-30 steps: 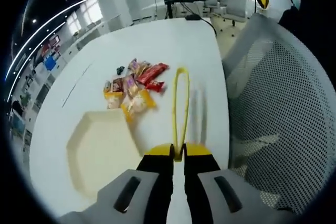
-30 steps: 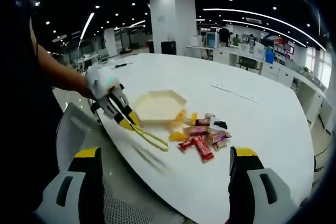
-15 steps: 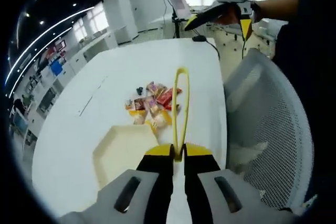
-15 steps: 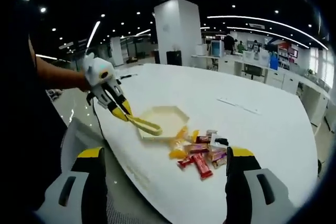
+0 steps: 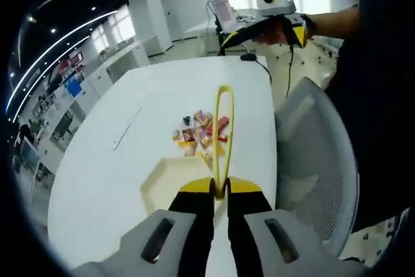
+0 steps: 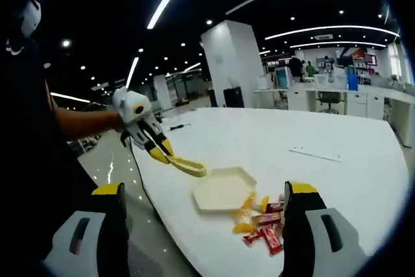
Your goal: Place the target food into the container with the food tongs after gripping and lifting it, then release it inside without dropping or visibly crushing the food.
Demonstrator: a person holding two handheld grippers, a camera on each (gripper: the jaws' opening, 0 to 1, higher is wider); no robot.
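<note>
On the white desk (image 6: 337, 134), the hexagonal cream container (image 6: 224, 189) holds nothing. The heap of wrapped snacks (image 5: 202, 137) lies just beside it, toward the desk's near edge. The left gripper (image 5: 220, 189) clamps yellow food tongs (image 5: 223, 131), raised above the desk. The right gripper (image 6: 206, 218) stands wide apart.

Tongs (image 5: 224, 135): yellow, a long narrow loop; clamped at the handle end between the left gripper's (image 5: 220, 194) closed jaws; held in the air above the table, arms close together, nothing gripped.
Container (image 6: 224, 189): pale cream hexagonal tray, shallow, seen empty; flat on the white table.
Food (image 5: 202, 136): heap of small wrapped snacks, red, orange and yellow; just beside the container, outside it.
</note>
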